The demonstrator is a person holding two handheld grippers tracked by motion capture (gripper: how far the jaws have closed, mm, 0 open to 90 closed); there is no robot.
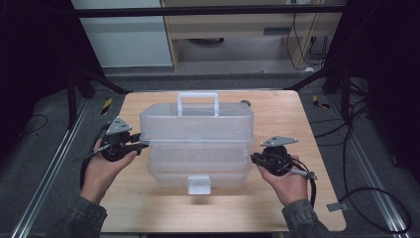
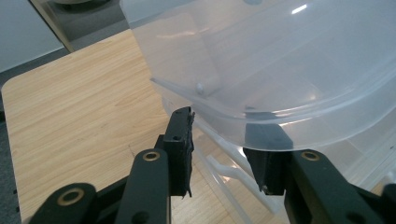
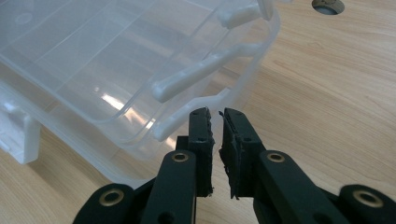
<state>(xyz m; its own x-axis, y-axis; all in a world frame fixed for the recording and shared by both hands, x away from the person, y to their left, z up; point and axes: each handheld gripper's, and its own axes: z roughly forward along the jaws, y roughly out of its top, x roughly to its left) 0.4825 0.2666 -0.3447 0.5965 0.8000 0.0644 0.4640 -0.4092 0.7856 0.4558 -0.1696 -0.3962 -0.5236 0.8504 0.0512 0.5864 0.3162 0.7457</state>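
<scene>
Two grippers flank clear box [image 1: 198, 148], left gripper [image 2: 224, 140] clamps lid rim

- The clear plastic box [image 1: 198, 148] takes up the middle of the table [image 1: 277, 208]; its raised upper tray [image 1: 196, 123] overhangs the lower part.
- A bare strip of table lies in front of the box, between the two forearms.
- Open wood runs along the box's right end, where the right gripper [image 3: 215, 122] sits with its jaws nearly together beside the rim.
- At the left end, the left gripper [image 2: 219, 140] straddles the tray's edge, blocking that side.
- The handle [image 1: 198, 103] stands up behind.
</scene>
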